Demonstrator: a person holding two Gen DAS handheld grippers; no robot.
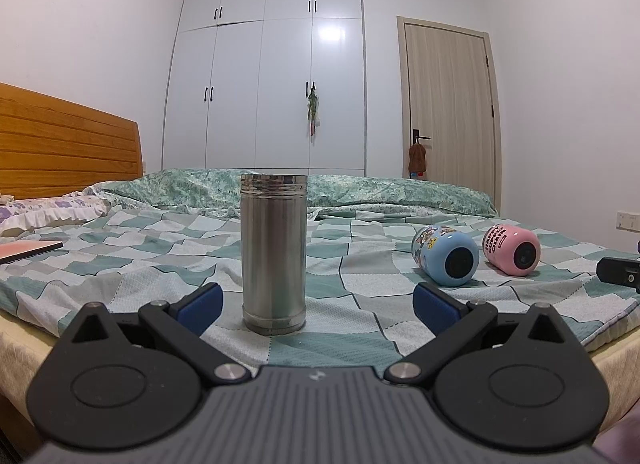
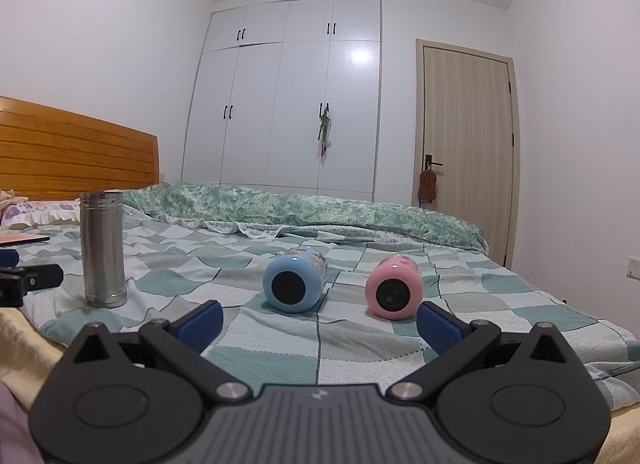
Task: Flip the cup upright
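Note:
A steel cup [image 1: 274, 252] stands upright on the checked bedspread, just ahead of my open, empty left gripper [image 1: 316, 302]. It also shows at the left of the right wrist view [image 2: 102, 248]. A blue cup [image 2: 295, 278] and a pink cup [image 2: 394, 288] lie on their sides, bases facing me, in front of my open, empty right gripper [image 2: 318, 320]. Both lying cups show at the right of the left wrist view: the blue cup [image 1: 444, 260] and the pink cup [image 1: 512, 250].
A wooden headboard [image 1: 60, 140] and pillow [image 1: 48, 208] are at the left. A rolled green quilt [image 2: 320, 212] lies across the far side of the bed. A flat pink book [image 1: 28, 250] lies at the left. A wardrobe [image 1: 272, 76] and door [image 1: 452, 108] stand behind.

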